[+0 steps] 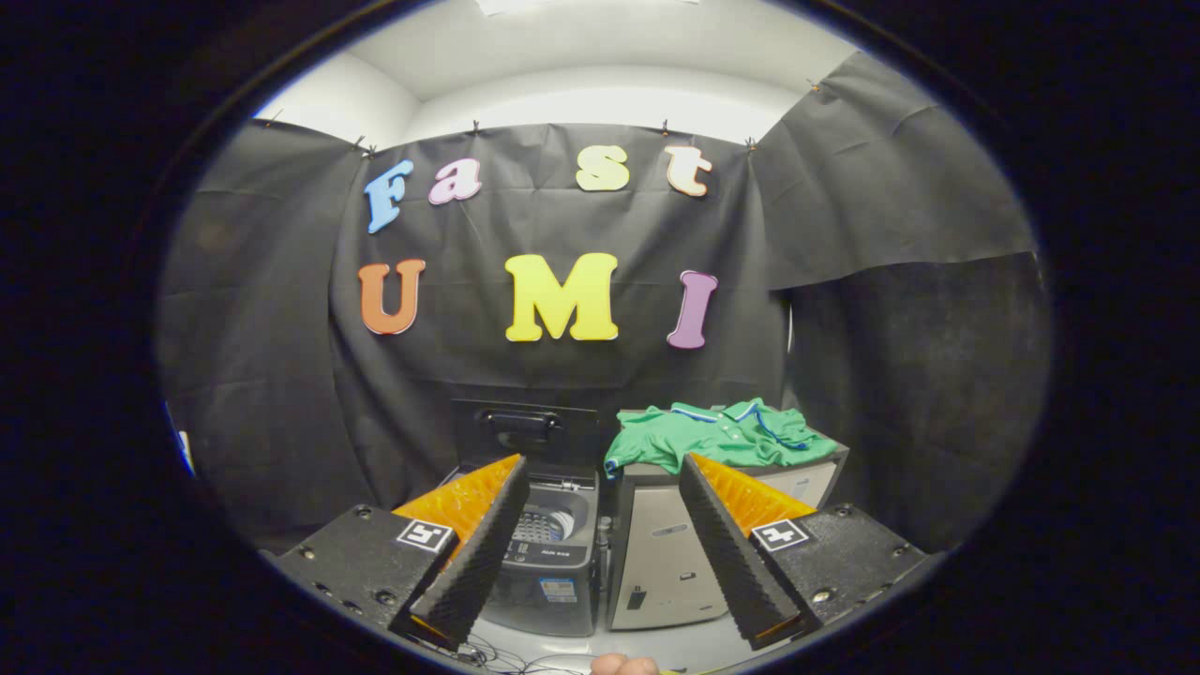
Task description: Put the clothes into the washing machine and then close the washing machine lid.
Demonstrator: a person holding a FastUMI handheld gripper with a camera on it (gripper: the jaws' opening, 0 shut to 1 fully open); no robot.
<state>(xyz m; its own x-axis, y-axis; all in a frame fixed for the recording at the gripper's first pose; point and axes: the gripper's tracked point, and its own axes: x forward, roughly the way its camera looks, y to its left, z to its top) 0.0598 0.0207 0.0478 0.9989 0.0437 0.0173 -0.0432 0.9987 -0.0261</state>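
A green polo shirt [722, 433] with a blue-and-white collar lies crumpled on top of a pale cabinet [666, 553], beyond my right finger. To its left stands a small dark top-loading washing machine [548, 562] with its lid [525, 431] raised upright against the black cloth. The drum opening [553, 523] shows just past my left finger. My gripper [600, 464] is open, well short of both, with nothing between its fingers [483, 534].
Black cloth walls close in behind and on both sides. Thin cables [487, 656] lie on the pale floor in front of the washer. A fingertip of a person [623, 666] shows low between my fingers.
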